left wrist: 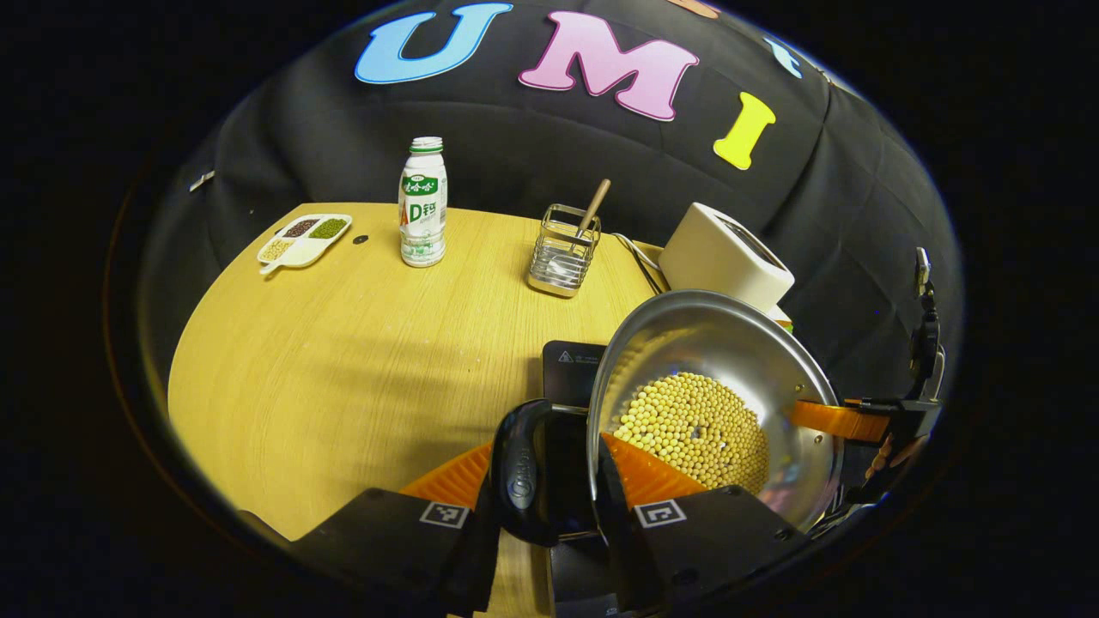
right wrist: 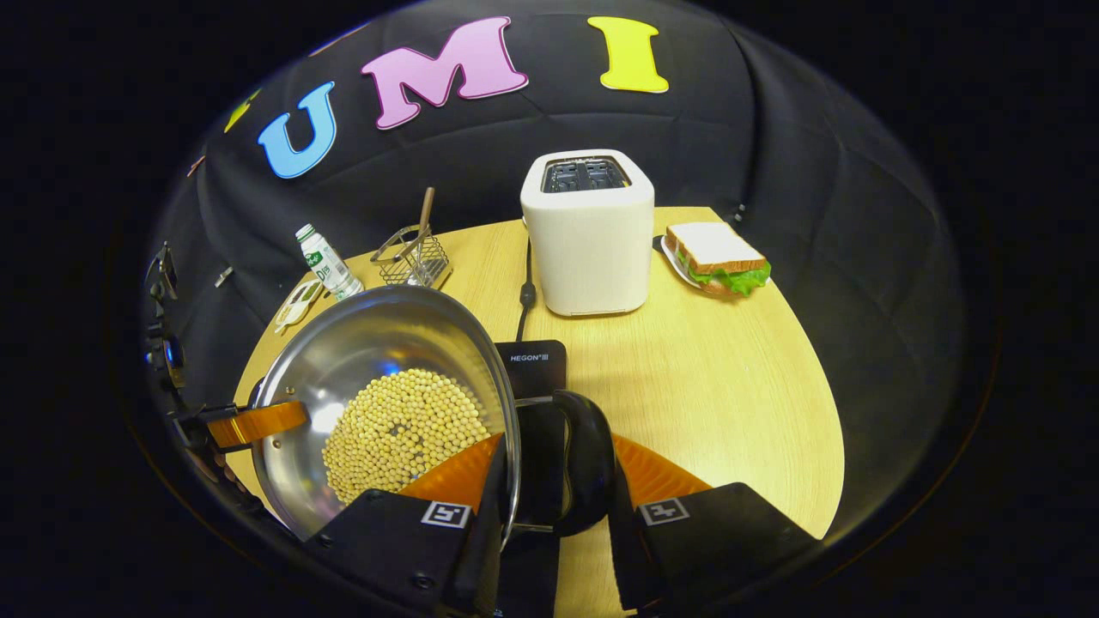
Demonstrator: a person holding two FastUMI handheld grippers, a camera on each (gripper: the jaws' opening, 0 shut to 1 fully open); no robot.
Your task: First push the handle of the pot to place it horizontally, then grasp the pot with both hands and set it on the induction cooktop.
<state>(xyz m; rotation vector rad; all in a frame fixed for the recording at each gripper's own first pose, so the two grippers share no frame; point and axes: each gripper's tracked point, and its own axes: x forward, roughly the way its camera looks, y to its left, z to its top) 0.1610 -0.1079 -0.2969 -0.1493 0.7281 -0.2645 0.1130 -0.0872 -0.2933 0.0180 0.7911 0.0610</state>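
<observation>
A steel pot (left wrist: pixel 721 343) holding yellow beans (left wrist: pixel 695 425) hangs over the black induction cooktop (left wrist: pixel 570 362), tilted a little. My left gripper (left wrist: pixel 549 506) is shut on the pot's black loop handle (left wrist: pixel 522 472) at the near rim. In the left gripper view, the right gripper (left wrist: pixel 859 421) holds the opposite rim. In the right gripper view, my right gripper (right wrist: pixel 558 506) is shut on the other black handle (right wrist: pixel 577 463) of the pot (right wrist: pixel 369 343). The left gripper (right wrist: pixel 253 423) shows at the far rim. The cooktop (right wrist: pixel 534 365) lies just behind the pot.
On the round wooden table (left wrist: pixel 343 360) stand a milk bottle (left wrist: pixel 423 206), a divided dish of grains (left wrist: pixel 305 239), a wire holder with a wooden stick (left wrist: pixel 565 257) and a white toaster (right wrist: pixel 588 232) with its cord. A sandwich on a plate (right wrist: pixel 717 257) lies beside the toaster.
</observation>
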